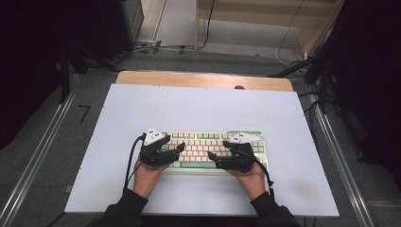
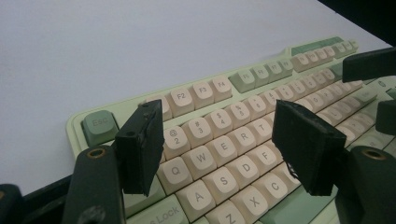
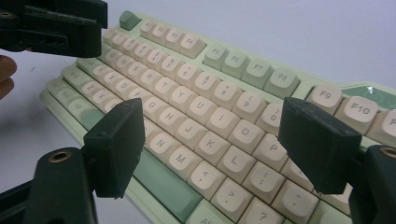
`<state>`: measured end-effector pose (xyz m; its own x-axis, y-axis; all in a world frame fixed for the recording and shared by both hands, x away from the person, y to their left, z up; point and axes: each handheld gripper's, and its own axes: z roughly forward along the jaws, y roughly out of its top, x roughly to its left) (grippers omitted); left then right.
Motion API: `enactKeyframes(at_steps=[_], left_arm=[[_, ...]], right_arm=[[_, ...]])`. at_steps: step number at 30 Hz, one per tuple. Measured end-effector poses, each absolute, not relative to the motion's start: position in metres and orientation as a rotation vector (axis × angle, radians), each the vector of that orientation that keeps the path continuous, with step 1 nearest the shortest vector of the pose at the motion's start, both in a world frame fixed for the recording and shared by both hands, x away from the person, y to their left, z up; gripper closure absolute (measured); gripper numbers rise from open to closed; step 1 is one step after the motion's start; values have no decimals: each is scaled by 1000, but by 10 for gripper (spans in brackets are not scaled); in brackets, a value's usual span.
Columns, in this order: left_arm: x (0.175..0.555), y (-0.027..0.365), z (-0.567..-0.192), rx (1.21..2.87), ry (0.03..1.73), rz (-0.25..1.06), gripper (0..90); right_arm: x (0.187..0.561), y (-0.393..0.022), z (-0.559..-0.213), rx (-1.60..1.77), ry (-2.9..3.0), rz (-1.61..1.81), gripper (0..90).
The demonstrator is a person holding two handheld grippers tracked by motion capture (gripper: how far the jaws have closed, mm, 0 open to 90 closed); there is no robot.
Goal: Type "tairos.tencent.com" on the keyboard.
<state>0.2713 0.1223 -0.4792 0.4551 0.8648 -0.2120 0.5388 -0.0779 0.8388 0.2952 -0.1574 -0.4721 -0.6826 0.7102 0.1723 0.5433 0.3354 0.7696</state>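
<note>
Between the spread jaws of the left gripper (image 2: pixel 219 144) lie the Q-W-E keys of a pale green keyboard (image 2: pixel 233 140), untouched. Opposite, the right gripper (image 3: pixel 219 149) stands released too — nothing clasped, its jaws over the J-K-L keys. Beneath the keyboard spreads a white table (image 1: pixel 198 104).

Your left gripper (image 1: pixel 174 150) and right gripper (image 1: pixel 218 150) are matte black, each topped by a pale grey three-cornered plate (image 1: pixel 154 136) with small dark dots. A black cable (image 1: pixel 130 158) trails from each toward 6 o'clock. Your sleeves (image 1: pixel 124 207) are dark. Up close, the blocky square pads (image 2: pixel 140 147) look rough-edged, and brass-ringed holes (image 3: pixel 60 156) sit in the rounded arms behind them.
</note>
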Motion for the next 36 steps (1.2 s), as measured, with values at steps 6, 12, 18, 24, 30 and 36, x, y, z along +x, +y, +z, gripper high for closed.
enactKeyframes(at_steps=[6,12,18,24,30,36], left_arm=[[269,120,-479,1763,1168,395,415],[264,118,-481,1792,1113,330,669],[261,111,-484,1833,1100,341,738],[260,104,-487,1882,1094,320,881],[259,100,-490,1917,1091,321,900],[260,99,-491,1927,1095,315,900]], right_arm=[[297,-163,-471,1171,2385,1267,213],[297,-166,-471,1176,2384,1269,221],[297,-165,-471,1177,2384,1270,228],[297,-165,-472,1181,2385,1270,237],[296,-165,-473,1179,2393,1267,242],[296,-164,-474,1179,2397,1265,244]])
